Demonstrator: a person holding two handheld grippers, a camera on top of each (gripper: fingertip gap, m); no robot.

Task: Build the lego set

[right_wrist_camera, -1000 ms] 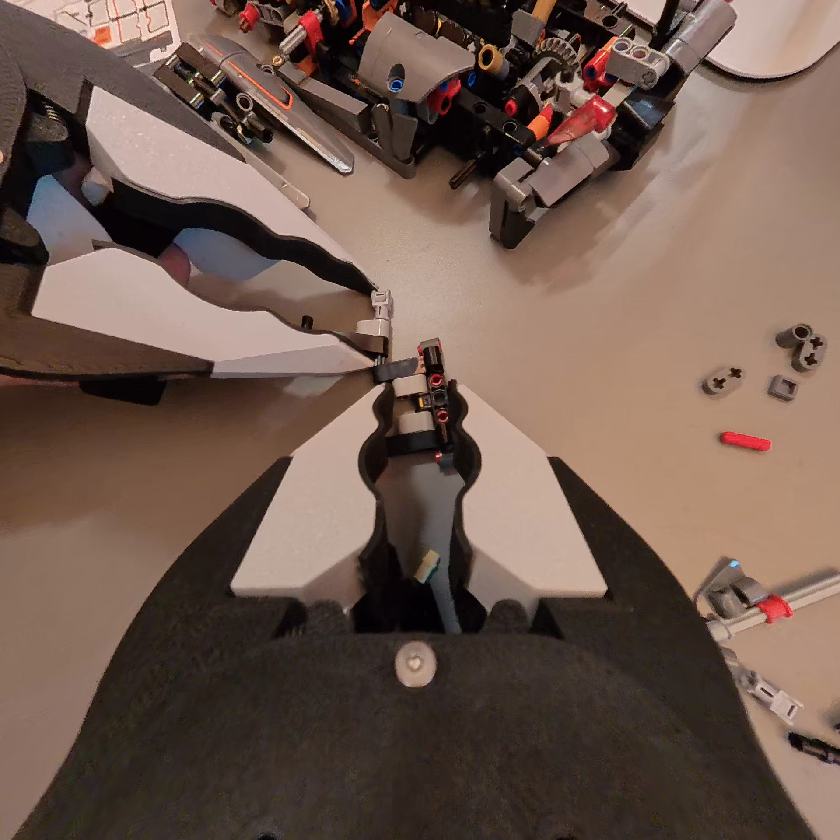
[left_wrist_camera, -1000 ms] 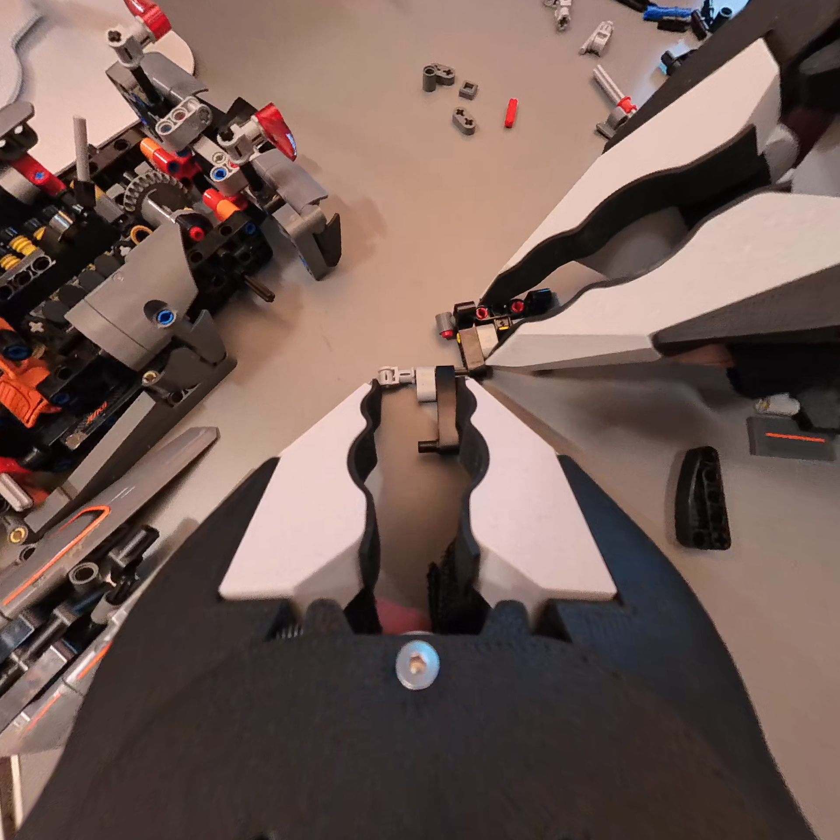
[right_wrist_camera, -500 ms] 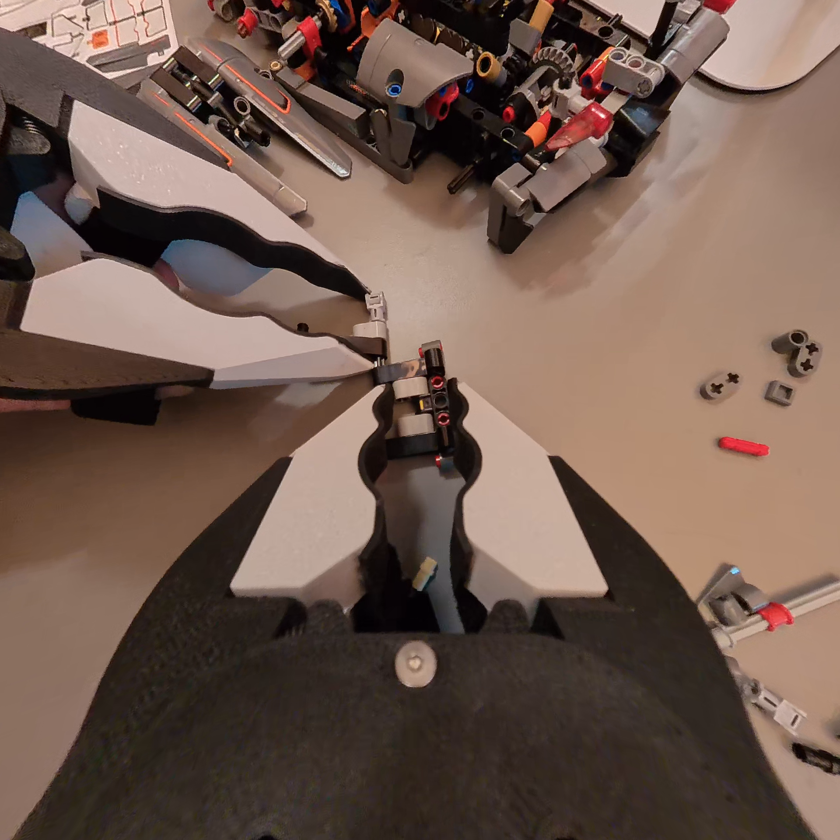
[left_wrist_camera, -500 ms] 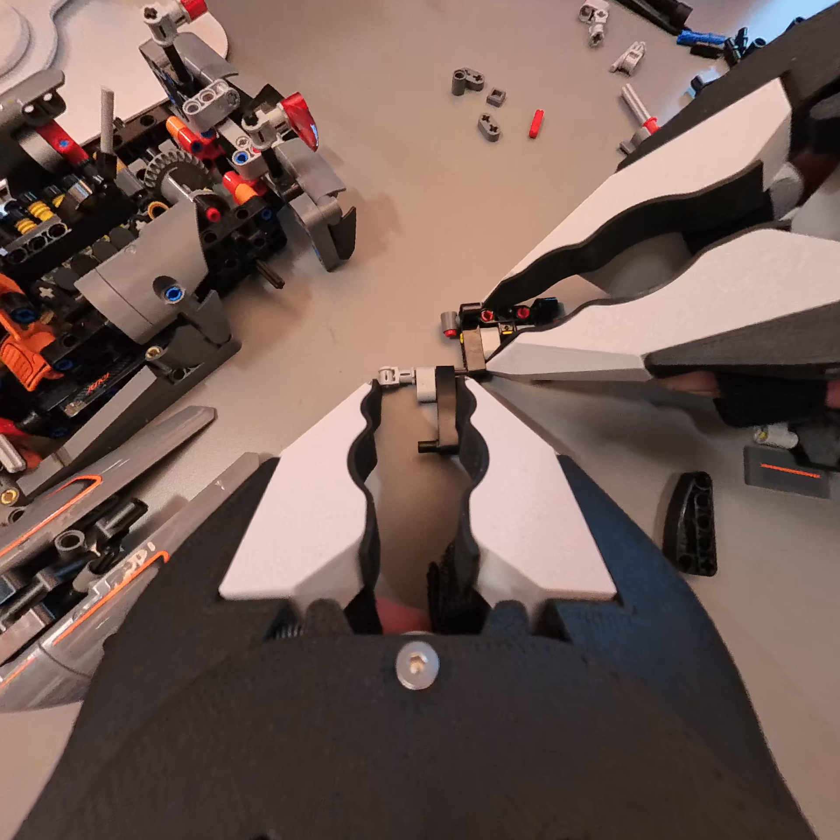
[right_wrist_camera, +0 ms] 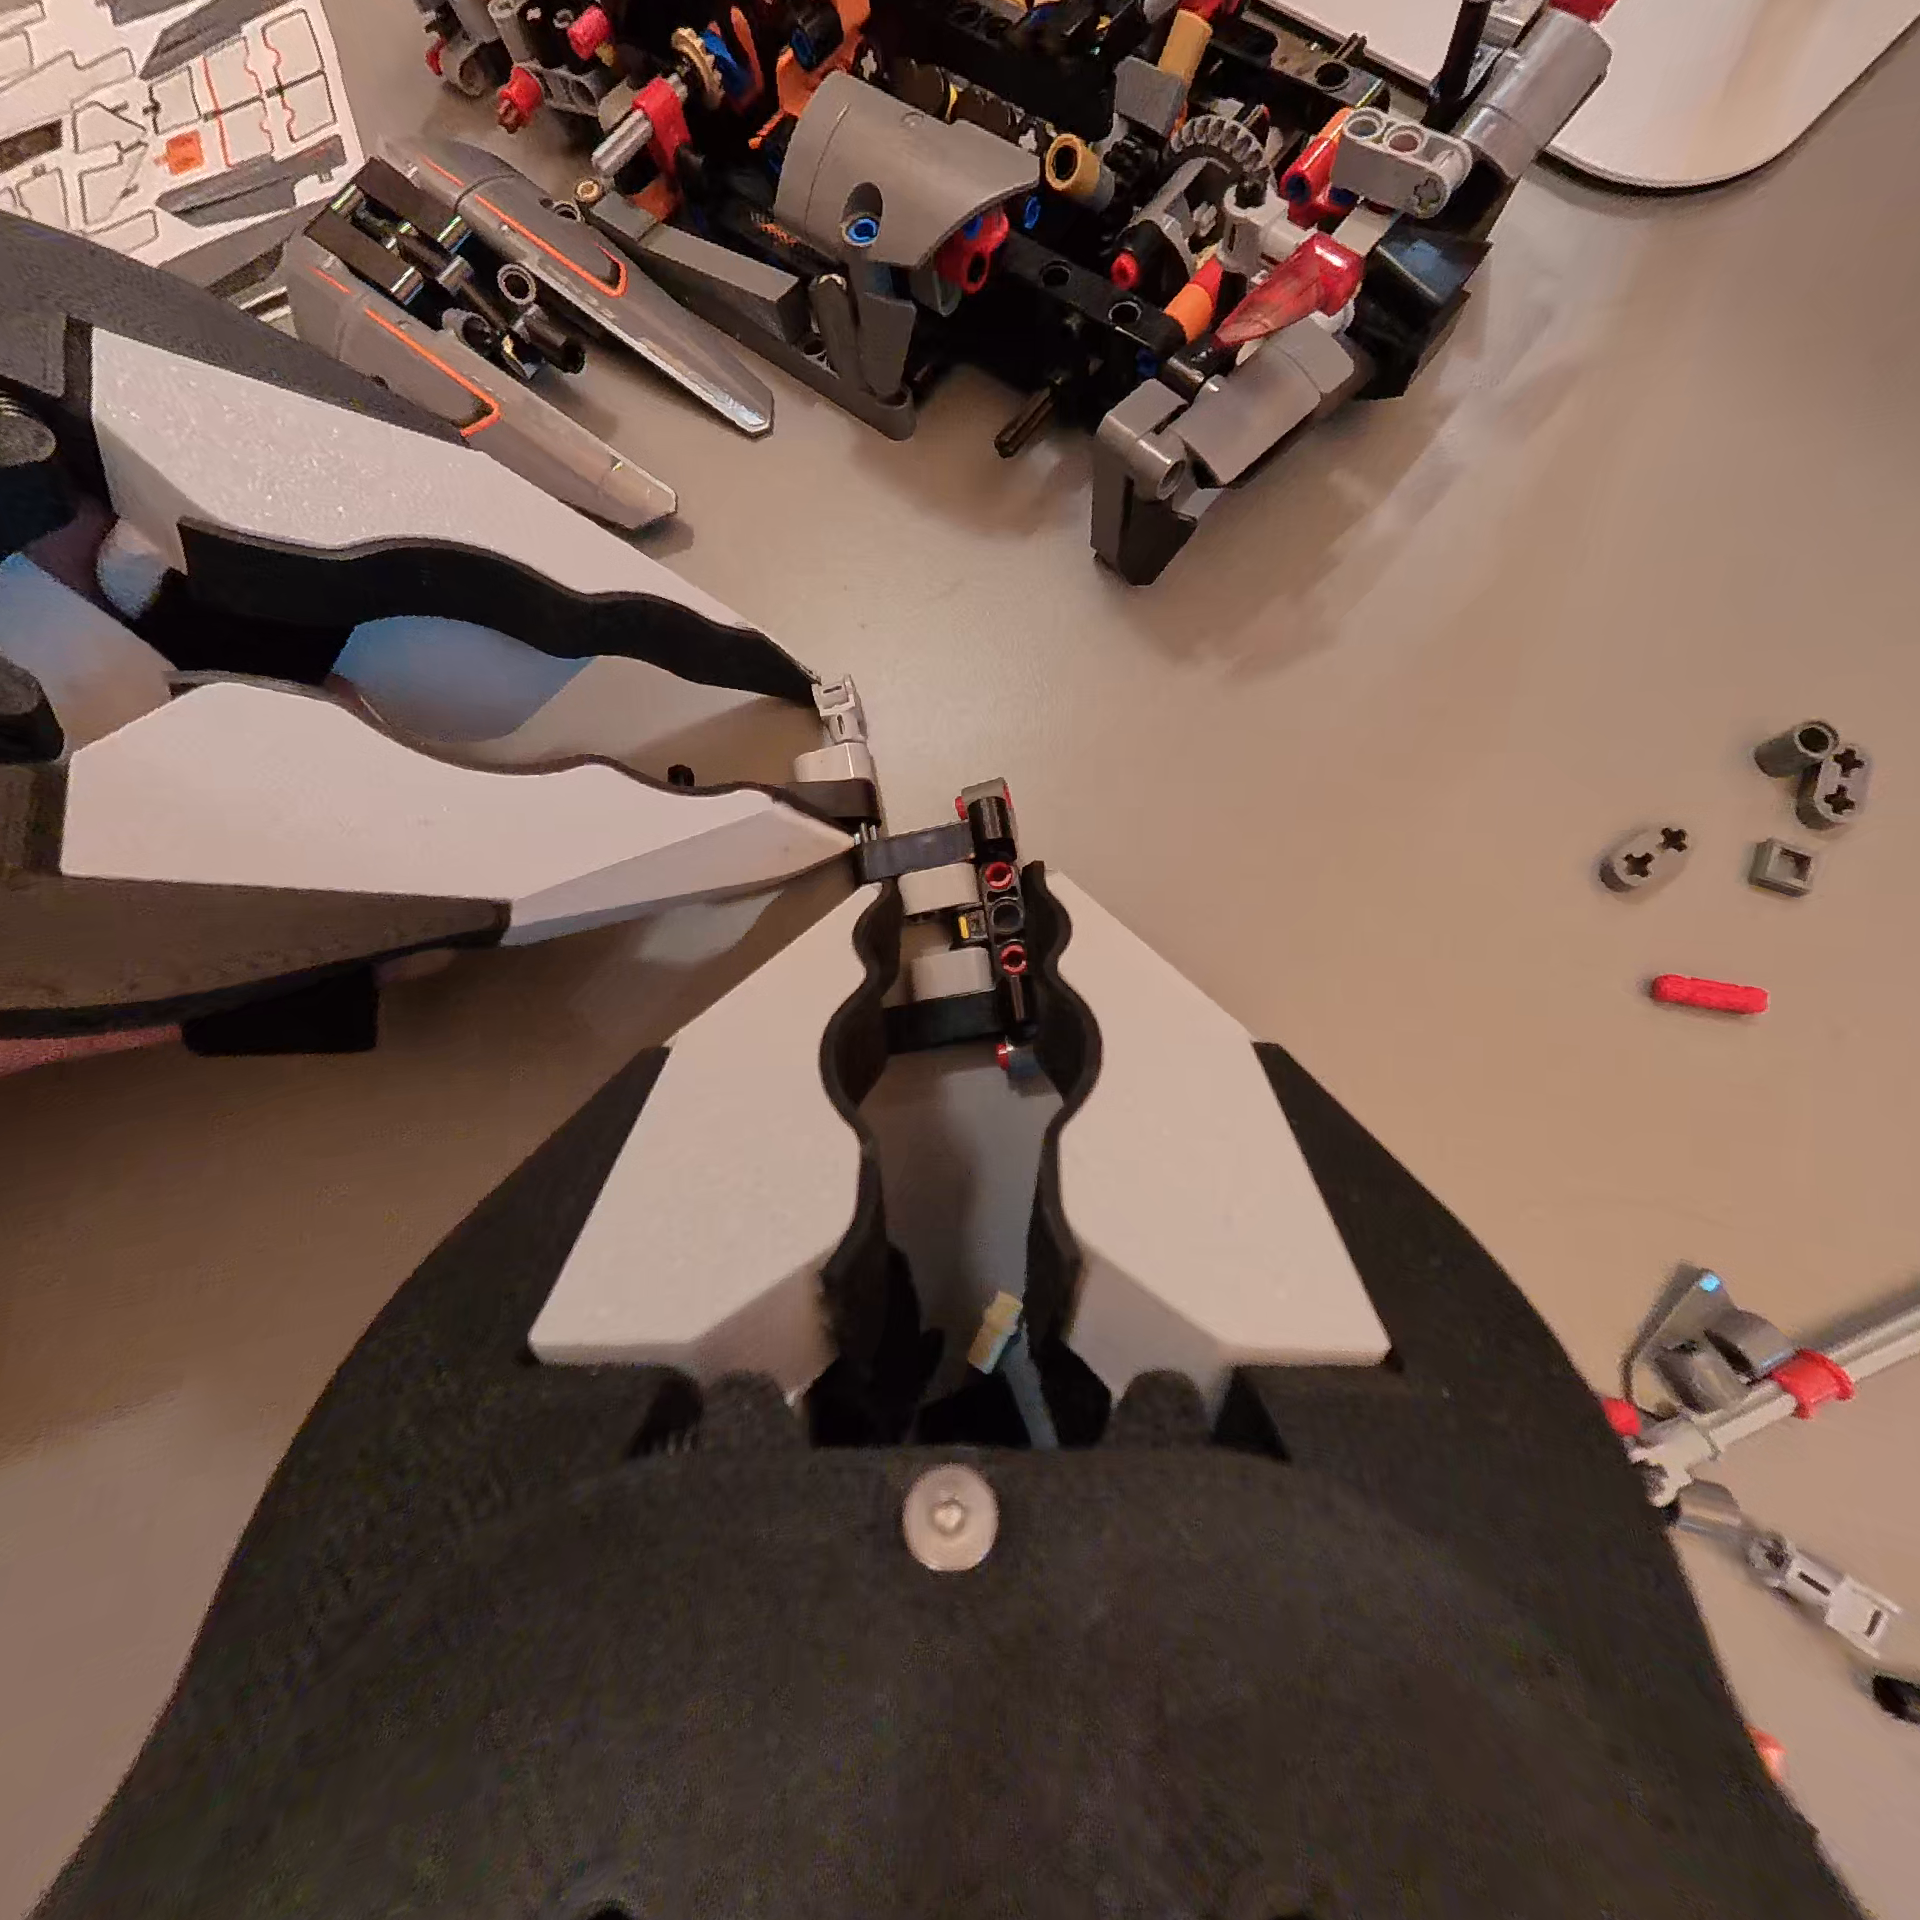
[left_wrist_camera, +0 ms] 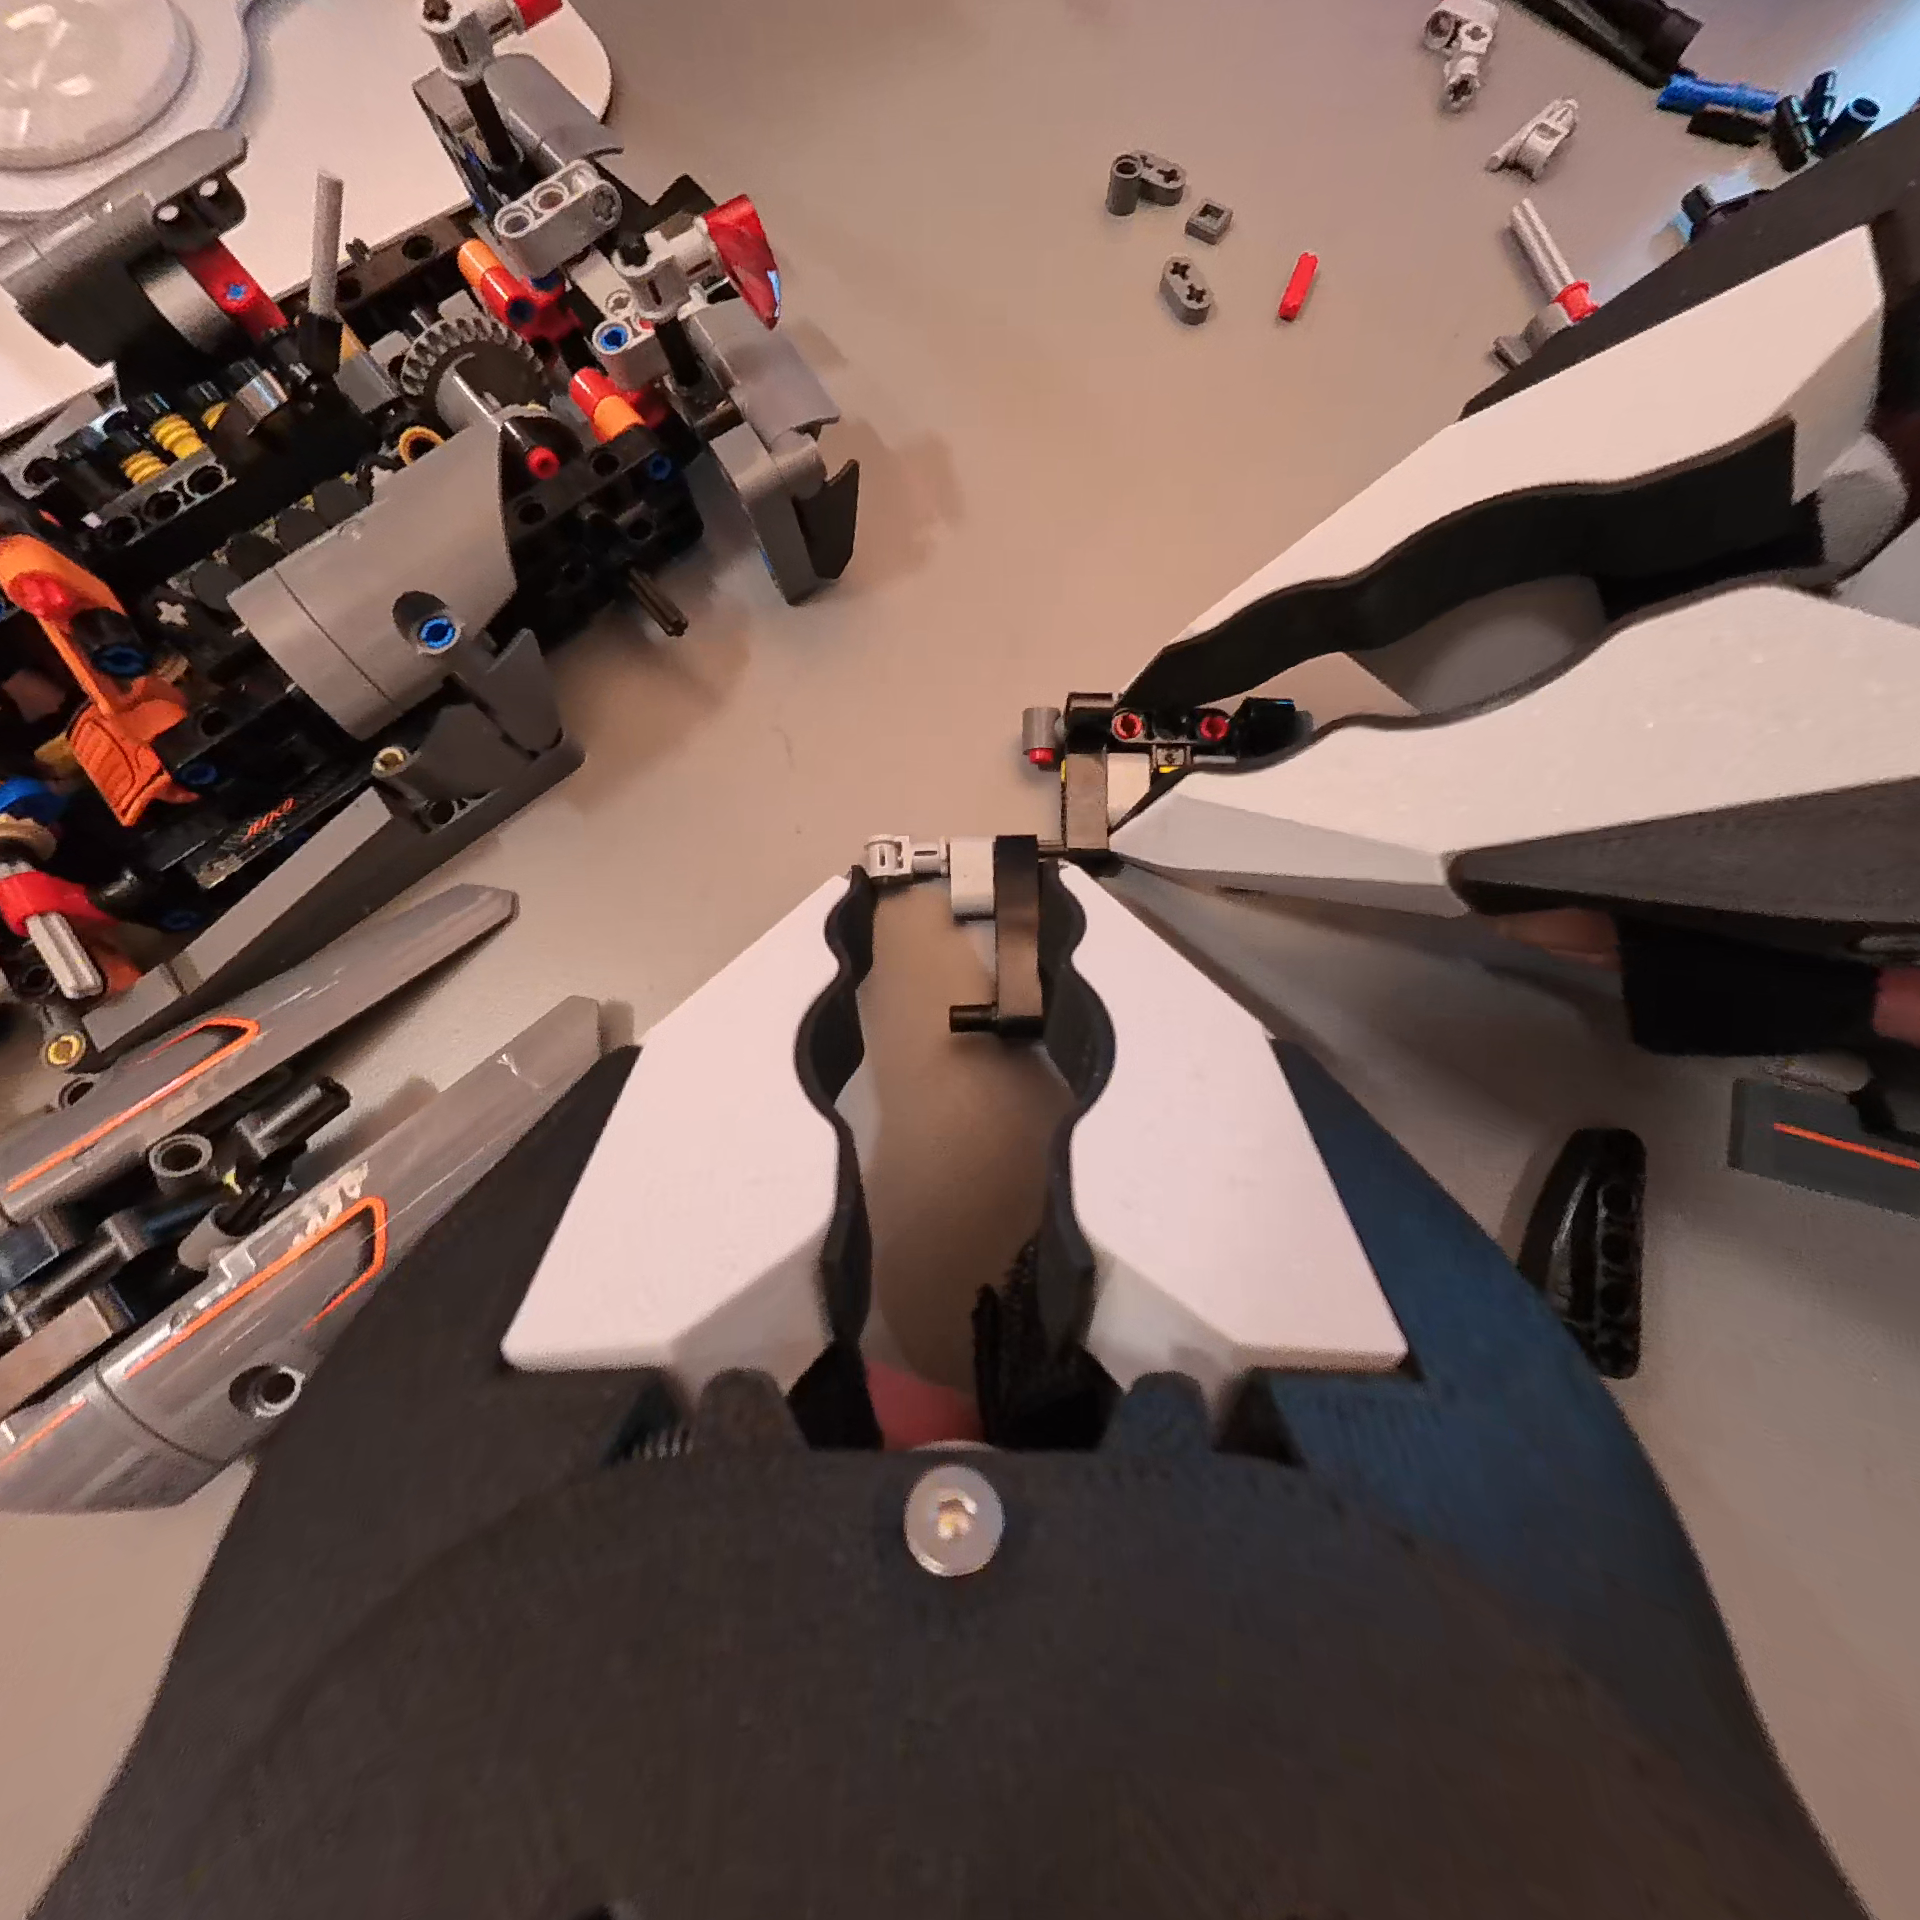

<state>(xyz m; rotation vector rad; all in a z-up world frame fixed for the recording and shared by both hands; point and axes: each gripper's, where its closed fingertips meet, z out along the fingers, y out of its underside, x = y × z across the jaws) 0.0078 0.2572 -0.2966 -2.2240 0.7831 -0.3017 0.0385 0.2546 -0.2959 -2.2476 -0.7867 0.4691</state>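
My left gripper [left_wrist_camera: 956, 883] is shut on a small piece made of a black lever with a light grey connector [left_wrist_camera: 992, 914], seen also in the right wrist view [right_wrist_camera: 836, 764]. My right gripper [right_wrist_camera: 961, 904] is shut on a small black subassembly with red pins and grey parts [right_wrist_camera: 977, 935], seen also in the left wrist view [left_wrist_camera: 1143, 732]. The two held pieces touch tip to tip above the table. The large partly built car model [left_wrist_camera: 343, 499] sits to the left, and in the right wrist view [right_wrist_camera: 1039, 229] it is at the top.
Grey body panels with orange lines [left_wrist_camera: 208, 1195] lie at the lower left. Loose small grey parts and a red pin [left_wrist_camera: 1294, 286] lie at the far side. A black curved piece [left_wrist_camera: 1584, 1247] lies at the right. An instruction sheet [right_wrist_camera: 156, 114] is at the top left.
Both grippers keep their holds with the pieces joined at the tips. The views have shifted slightly, so the car model and loose parts appear moved right and down in the left wrist view.
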